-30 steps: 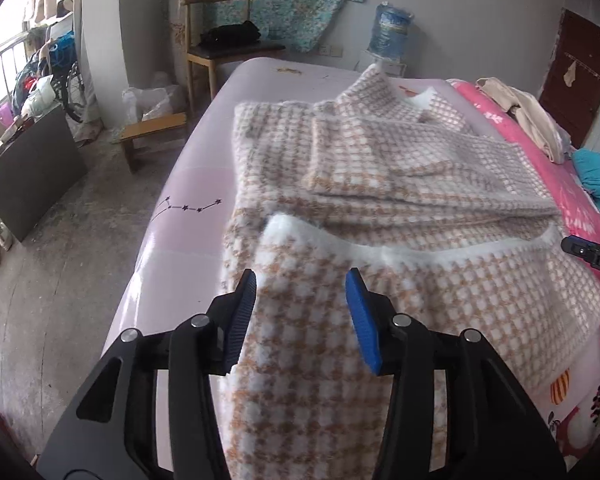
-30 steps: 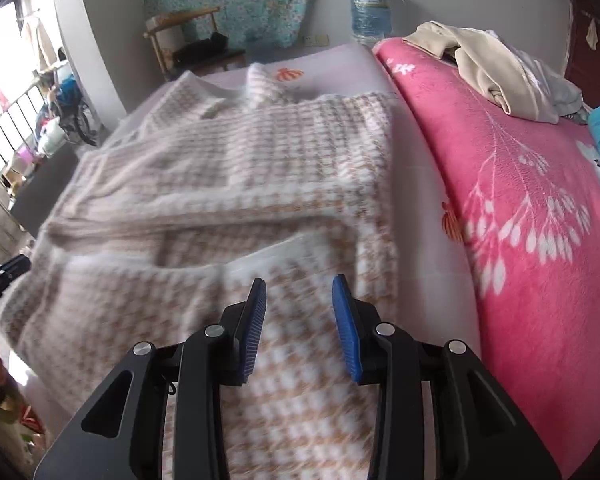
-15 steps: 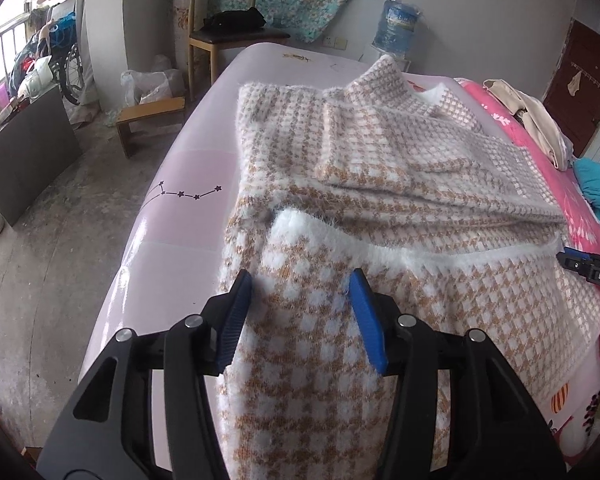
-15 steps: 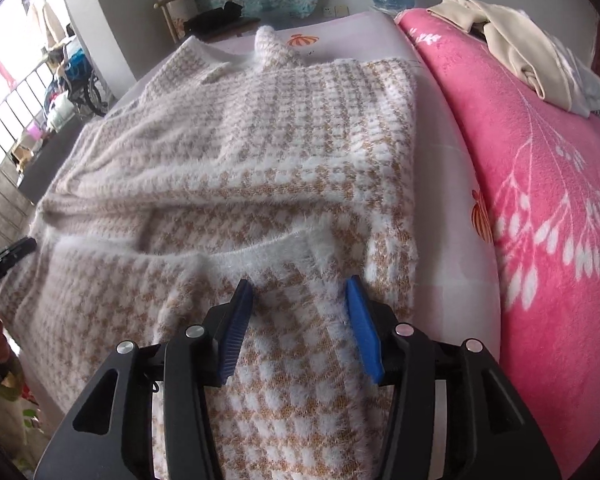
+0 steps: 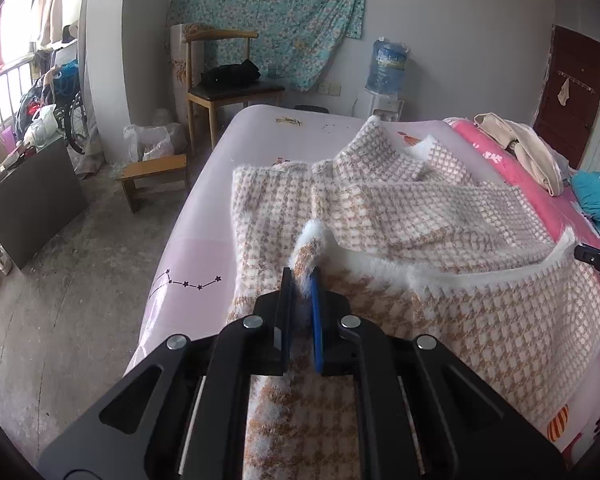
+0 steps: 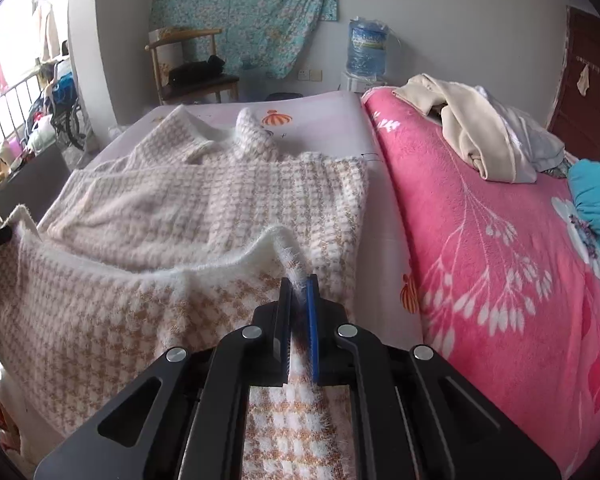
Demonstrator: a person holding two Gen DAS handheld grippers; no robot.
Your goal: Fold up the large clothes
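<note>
pinching fuzzy checked garment (image 5: 480,312) hem: left gripper (image 5: 300,276), right gripper (image 6: 299,282); near part cut off

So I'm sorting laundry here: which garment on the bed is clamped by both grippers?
The checked coat: its white-edged hem is pinched by both. The beige clothes and teal item lie untouched.

Seen across both views: one fuzzy houndstooth garment (image 5: 440,216), two grippers, left gripper (image 5: 300,280) and right gripper (image 6: 299,284), one pink floral blanket (image 6: 500,240), one pile of cream clothes (image 6: 480,132). Also one wooden chair (image 5: 224,80), one low wooden stool (image 5: 152,172), one water jug (image 5: 386,66), one patterned wall cloth (image 5: 268,12).
</note>
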